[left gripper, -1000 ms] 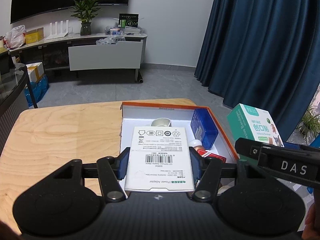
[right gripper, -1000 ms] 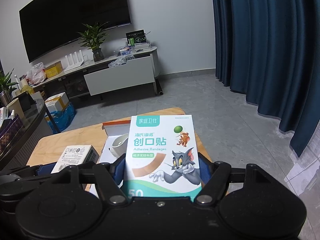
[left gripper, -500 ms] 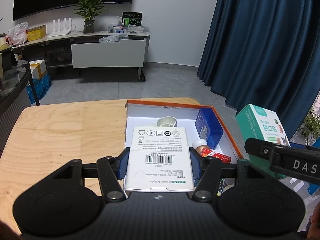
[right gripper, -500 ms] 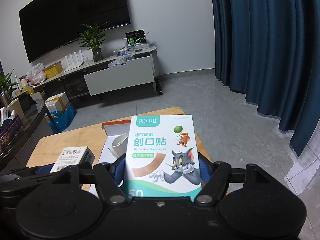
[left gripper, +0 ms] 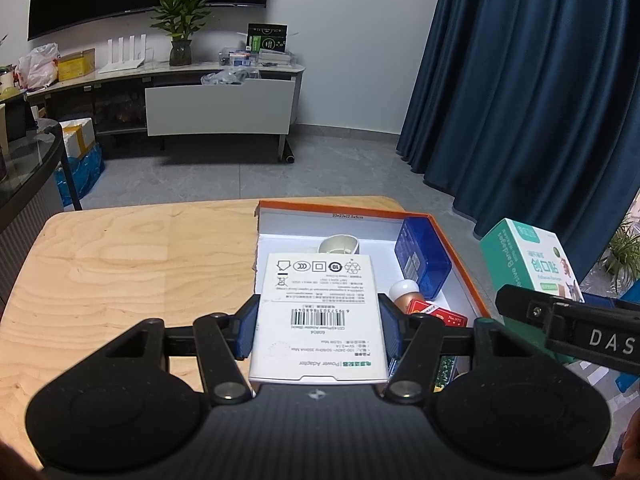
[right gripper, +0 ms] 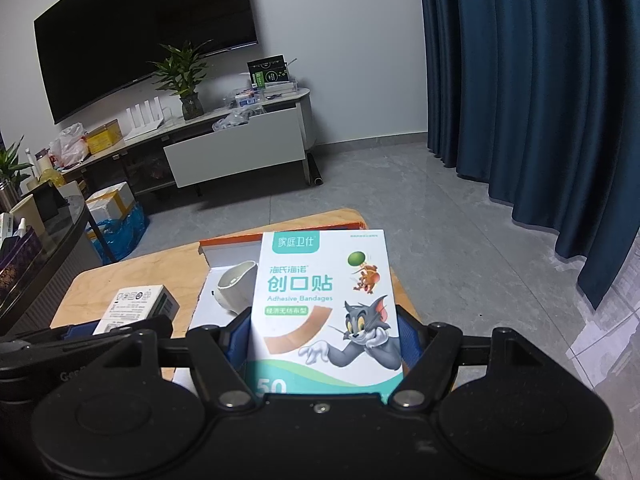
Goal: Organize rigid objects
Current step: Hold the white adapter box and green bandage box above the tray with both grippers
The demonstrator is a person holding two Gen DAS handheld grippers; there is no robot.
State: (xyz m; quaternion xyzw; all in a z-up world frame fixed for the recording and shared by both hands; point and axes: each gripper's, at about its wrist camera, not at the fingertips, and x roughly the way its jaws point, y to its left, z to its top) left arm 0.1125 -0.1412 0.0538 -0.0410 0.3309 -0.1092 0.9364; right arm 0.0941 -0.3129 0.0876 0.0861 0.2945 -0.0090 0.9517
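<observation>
My left gripper (left gripper: pixel 318 326) is shut on a white power adapter box (left gripper: pixel 318 312), held flat above the near part of an orange-rimmed storage box (left gripper: pixel 460 264) on the wooden table (left gripper: pixel 132 272). Inside that storage box lie a white cup (left gripper: pixel 339 245), a blue case (left gripper: pixel 422 264), a small white-capped bottle (left gripper: pixel 404 292) and a red pack (left gripper: pixel 436 314). My right gripper (right gripper: pixel 324 340) is shut on a teal and white adhesive bandage box (right gripper: pixel 326 304), held upright over the table's right side. That bandage box (left gripper: pixel 528 260) also shows in the left wrist view.
Grey tiled floor lies beyond the table, with dark blue curtains (left gripper: pixel 540 100) on the right. A low TV cabinet (left gripper: pixel 216 104) with a plant and clutter stands at the far wall. A glass-topped dark table (right gripper: pixel 48 240) sits to the left.
The left wrist view has shifted slightly, the storage box now sitting a little further right and lower. Both grips are unchanged.
</observation>
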